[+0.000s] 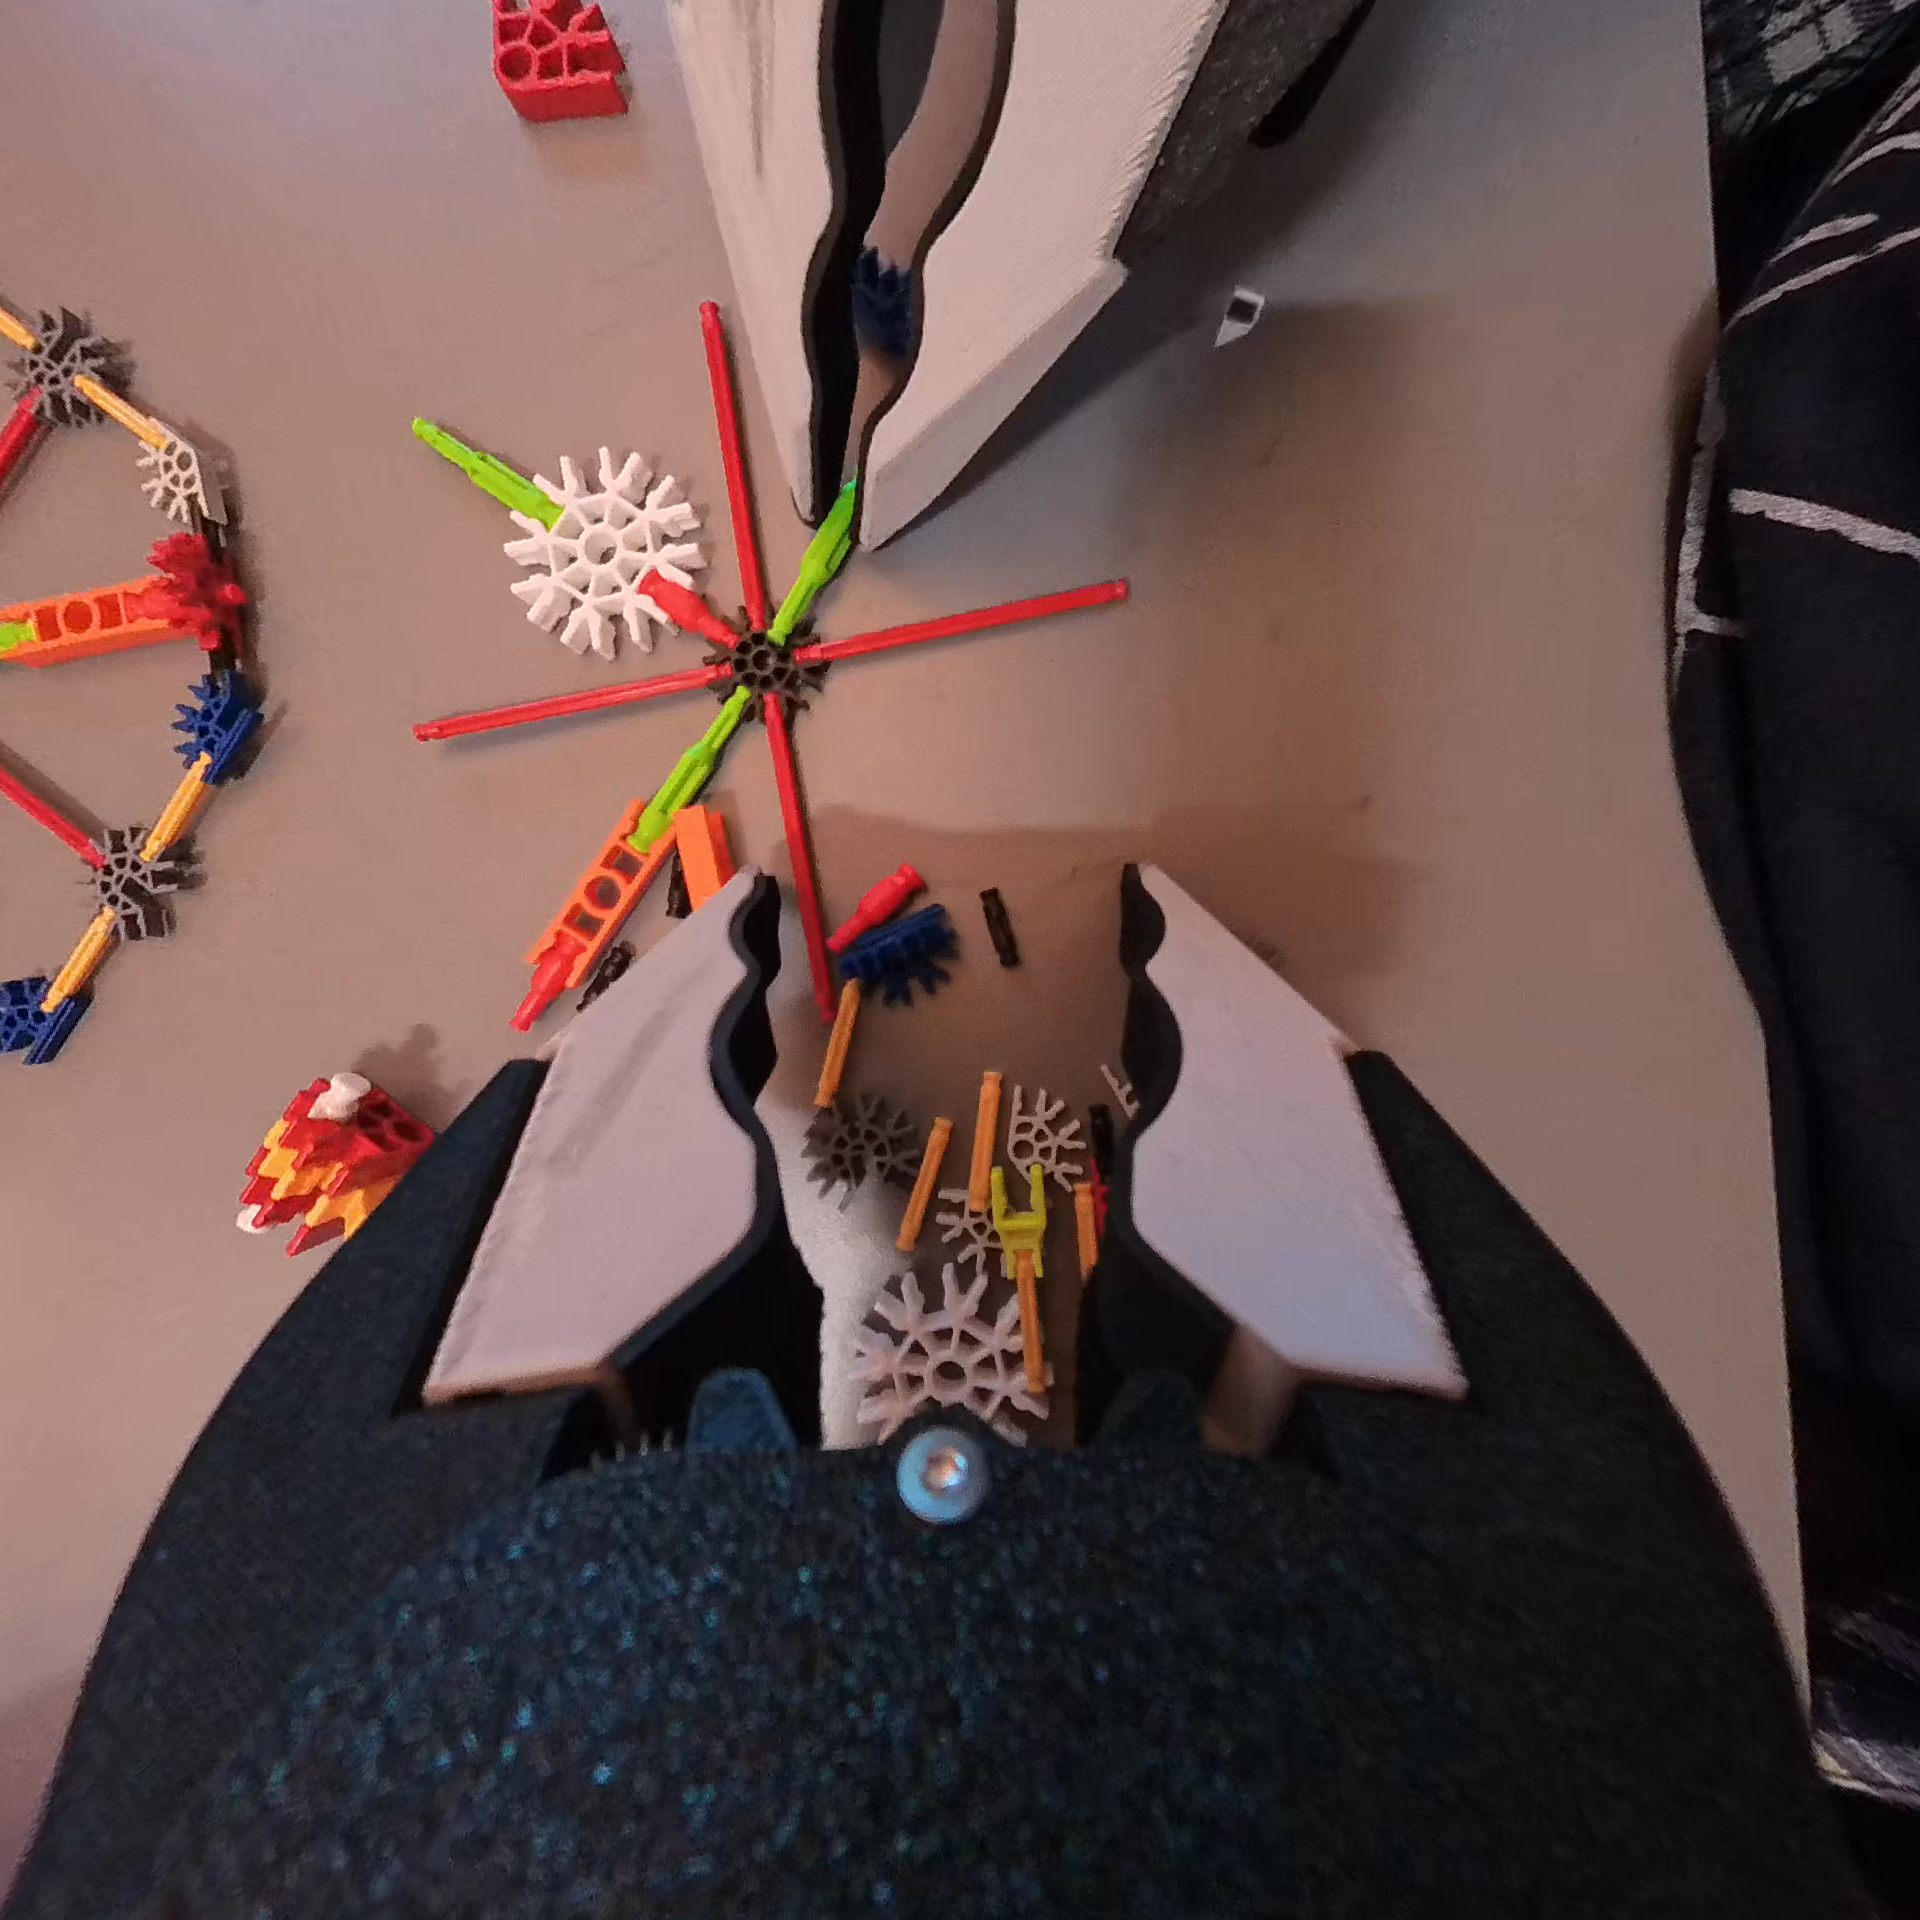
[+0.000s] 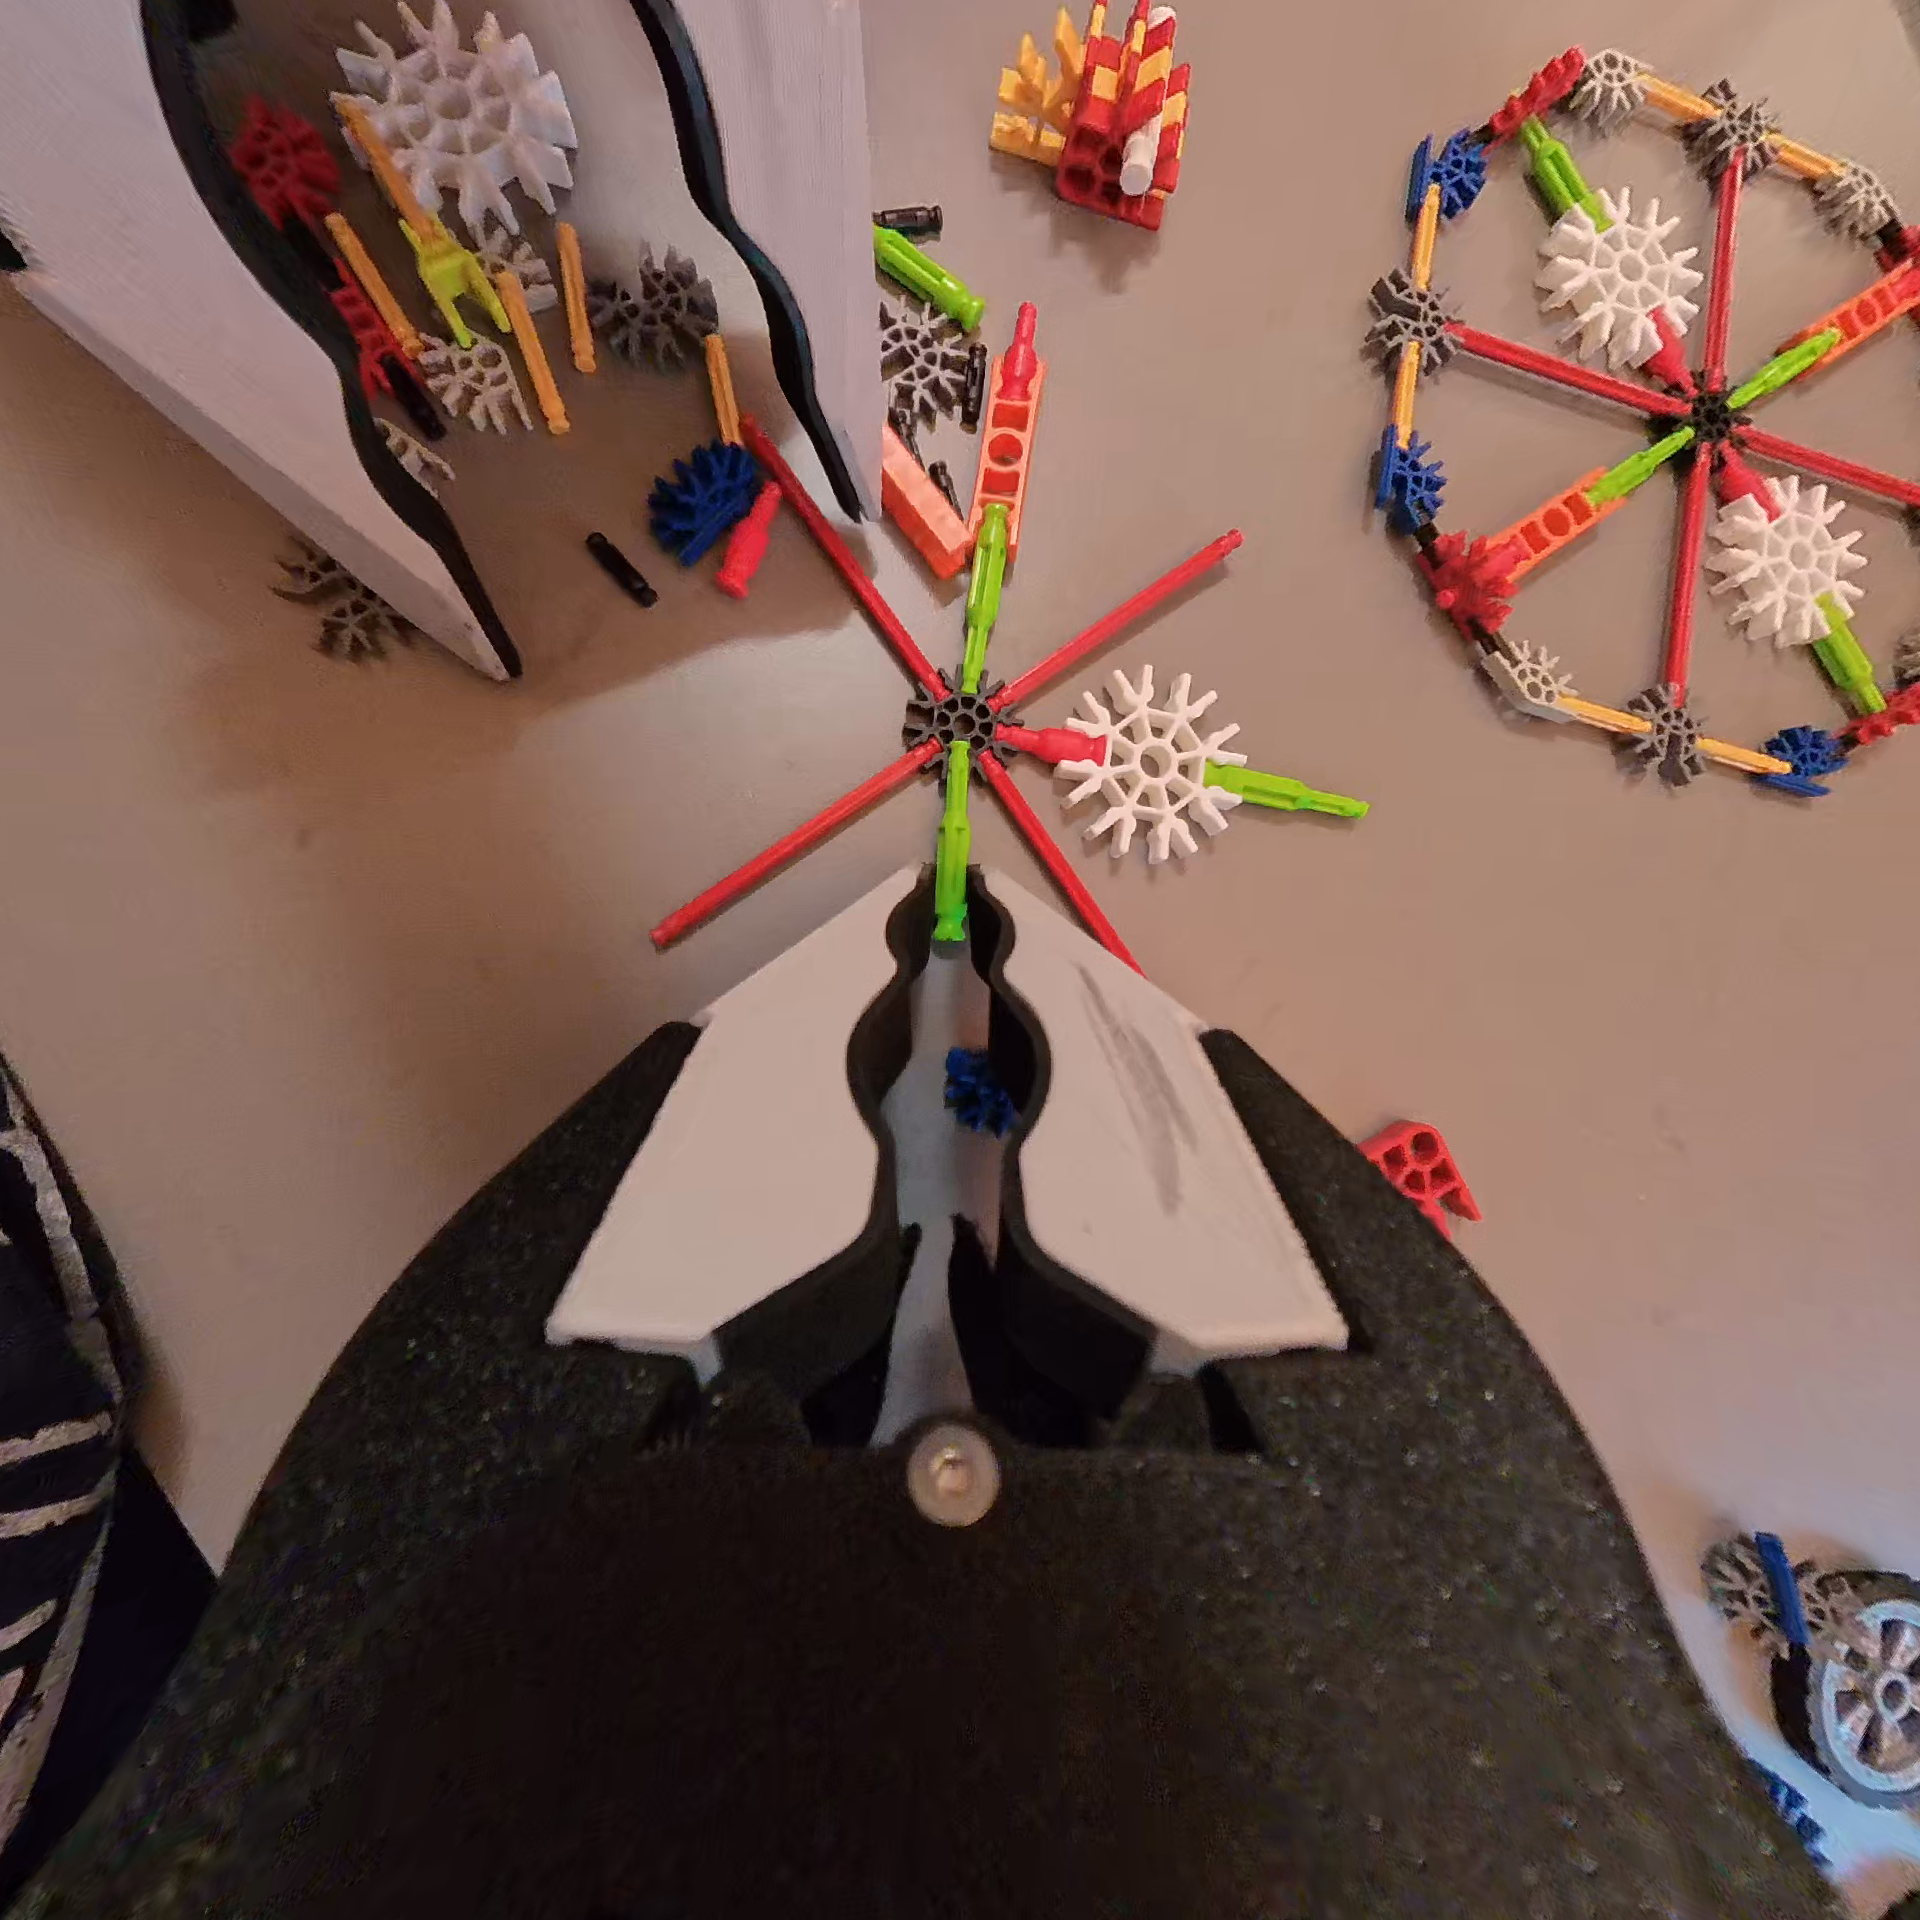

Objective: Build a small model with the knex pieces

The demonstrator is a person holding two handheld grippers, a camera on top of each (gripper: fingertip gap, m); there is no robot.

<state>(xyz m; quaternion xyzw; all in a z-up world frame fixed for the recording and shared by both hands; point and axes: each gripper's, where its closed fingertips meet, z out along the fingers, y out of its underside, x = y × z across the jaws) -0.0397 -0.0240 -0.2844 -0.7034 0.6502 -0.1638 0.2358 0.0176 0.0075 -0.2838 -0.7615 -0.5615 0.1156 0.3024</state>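
Note:
A black hub (image 2: 954, 720) lies on the tan table with several red rods and two green rods plugged in like spokes, and a white snowflake connector (image 2: 1148, 764) on a short red rod. My right gripper (image 2: 950, 888) is shut on the outer end of the near green rod (image 2: 951, 831). A blue connector (image 2: 977, 1091) shows farther back between its fingers. In the left wrist view the right gripper (image 1: 844, 525) comes in from the top, onto that rod (image 1: 816, 582) by the hub (image 1: 764, 665). My left gripper (image 1: 951, 894) is open and empty, over loose pieces, its left finger near a red rod (image 1: 800, 831).
A built spoked wheel (image 2: 1704, 416) lies far right of the hub. Loose orange rods (image 1: 925, 1184), grey and white connectors and a blue connector (image 1: 899, 951) sit under the left gripper. A red-yellow stack (image 1: 332, 1153), a red block (image 2: 1418, 1169) and a tyre (image 2: 1860, 1683) lie around. Dark patterned cloth (image 1: 1818, 623) borders the table edge. Across from one pair of fingers to the other is roughly 7 cm. The red-yellow stack (image 1: 332, 1153) is about 9 cm from my left fingertips and 15 cm from my right. Seen from the right wrist view (image 2: 1119, 97) as well.

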